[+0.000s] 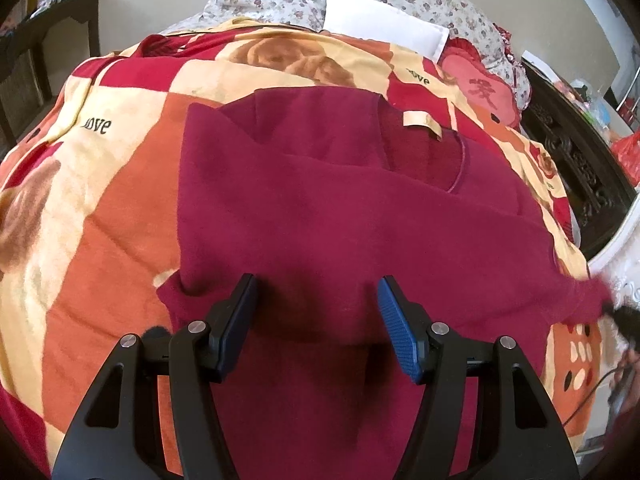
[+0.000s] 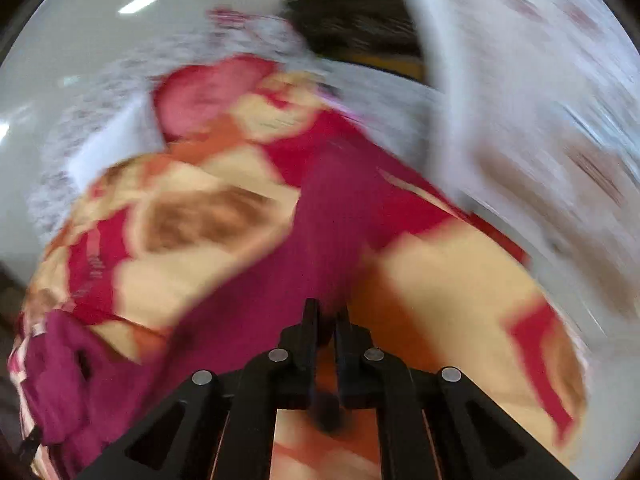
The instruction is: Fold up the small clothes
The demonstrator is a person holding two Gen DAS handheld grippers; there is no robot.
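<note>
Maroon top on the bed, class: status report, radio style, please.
Left gripper open above the maroon top. Right gripper shut on its sleeve; view blurred. Top lies on the patterned blanket, label showing. Nothing in the way.

garment: maroon top (image 1: 320, 216) | state: spread flat, left side folded over middle, neckline with gold label far right | place: on bed | right sleeve: stretched out, blurred, seemingly pinched in right claw (image 2: 326, 320)
</note>
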